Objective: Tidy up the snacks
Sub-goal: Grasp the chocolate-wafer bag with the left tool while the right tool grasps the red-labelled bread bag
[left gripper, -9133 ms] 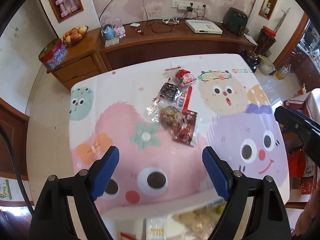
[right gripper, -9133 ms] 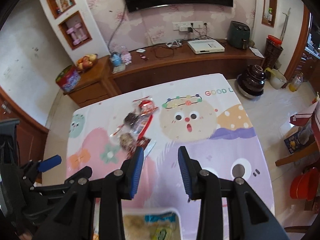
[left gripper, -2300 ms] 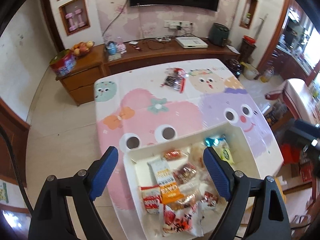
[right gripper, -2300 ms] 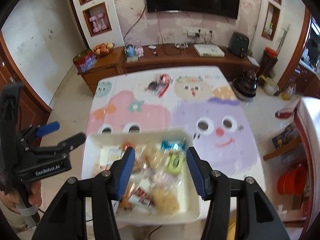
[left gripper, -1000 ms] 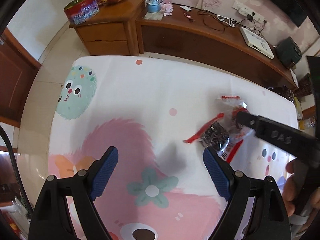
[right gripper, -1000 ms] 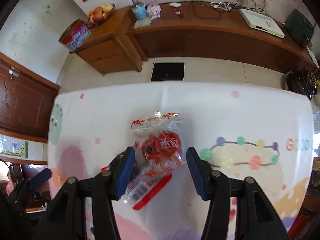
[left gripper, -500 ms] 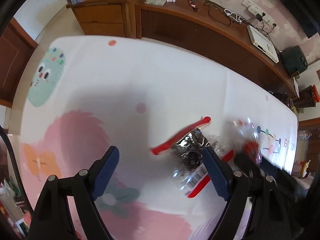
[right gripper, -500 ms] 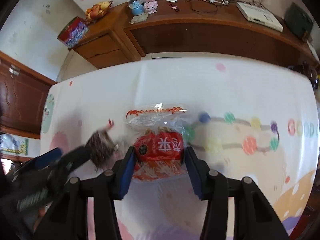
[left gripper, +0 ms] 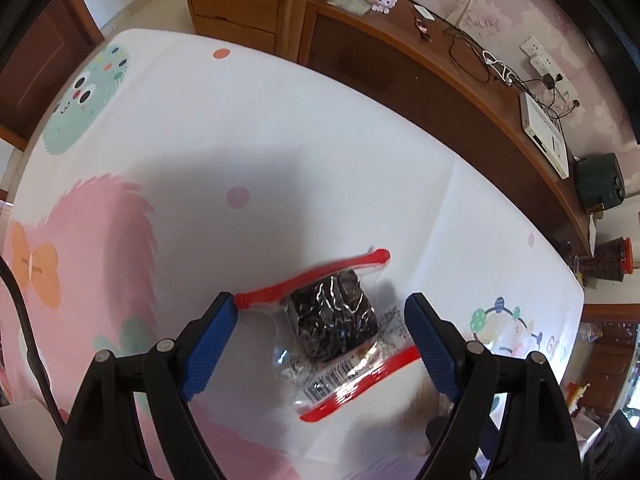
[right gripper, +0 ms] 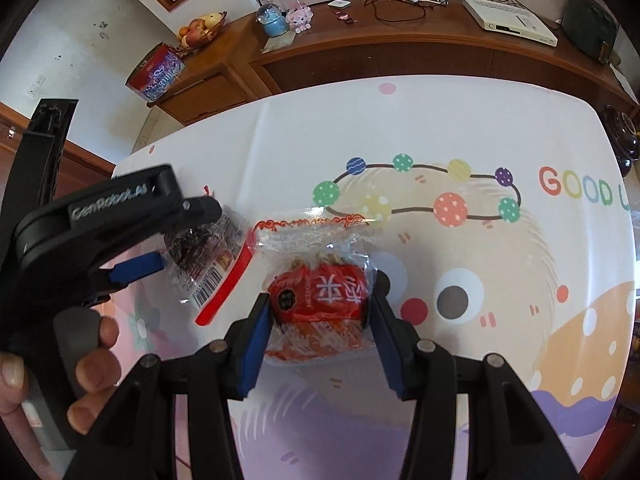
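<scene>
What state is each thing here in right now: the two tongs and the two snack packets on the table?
Left tongs: open, astride the dark packet, pads clear of it.
Right tongs: pads pressing on both sides of the red packet.
Dark snack packet: sealed, lying flat on the tablecloth.
Red snack packet: sealed, gripped, apparently resting on the cloth.

Left gripper (left gripper: 320, 332) points steeply down, jaws wide; a hand (right gripper: 60, 376) at 8 o'clock grips its handle. Right gripper (right gripper: 320, 316) points down, jaws half-spread after narrowing
</scene>
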`<state>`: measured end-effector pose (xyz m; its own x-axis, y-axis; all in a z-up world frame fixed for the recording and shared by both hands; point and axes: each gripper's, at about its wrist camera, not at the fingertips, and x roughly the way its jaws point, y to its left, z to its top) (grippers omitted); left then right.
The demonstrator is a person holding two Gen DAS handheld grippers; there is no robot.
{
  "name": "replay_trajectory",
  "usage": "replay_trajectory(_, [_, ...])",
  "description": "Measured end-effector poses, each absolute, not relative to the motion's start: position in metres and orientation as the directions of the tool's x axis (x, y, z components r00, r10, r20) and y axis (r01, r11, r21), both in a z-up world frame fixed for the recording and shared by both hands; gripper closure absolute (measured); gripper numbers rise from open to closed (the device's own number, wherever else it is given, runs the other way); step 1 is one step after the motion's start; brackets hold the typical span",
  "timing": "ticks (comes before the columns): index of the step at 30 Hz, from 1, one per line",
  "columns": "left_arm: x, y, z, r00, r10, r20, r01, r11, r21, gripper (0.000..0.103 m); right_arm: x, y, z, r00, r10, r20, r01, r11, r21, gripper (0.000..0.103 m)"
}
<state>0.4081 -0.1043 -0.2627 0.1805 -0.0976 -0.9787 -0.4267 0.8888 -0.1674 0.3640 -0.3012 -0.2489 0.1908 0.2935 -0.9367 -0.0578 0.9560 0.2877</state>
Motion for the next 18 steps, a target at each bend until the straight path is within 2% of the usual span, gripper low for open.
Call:
replay_trajectory(3, [0.409, -0.114, -0.258, 0.197, -0.058, -0.979, -0.409, 0.902, -0.136, 0.031, 0.363, -0.303, -0.249, 0.191, 0.299, -0.935, -0.059, 0.954, 0.293, 0.053])
replay_trajectory(5, [0.407, -0.118, -0.256, 0.211, -0.074, -0.975, -0.405, 0.901, -0.156, 0.034, 0.362, -0.303, -0.249, 0.193, 0.301, -0.934, -0.062, 0.954, 0.294, 0.053])
replay_trajectory(8, [0.403, -0.116, -0.254, 0.215, -0.071, -0.974, -0.394, 0.906, -0.153, 0.053, 0.361, -0.303, -0.250, 0.190, 0.297, -0.936, -0.060, 0.955, 0.291, 0.053])
replay_trajectory(18, [0.392, -0.109, -0.244, 0.171, -0.129, -0.977, -0.296, 0.939, -0.176, 0.056, 0.345, -0.296, -0.244, 0.176, 0.292, -0.940, -0.060, 0.956, 0.286, 0.054])
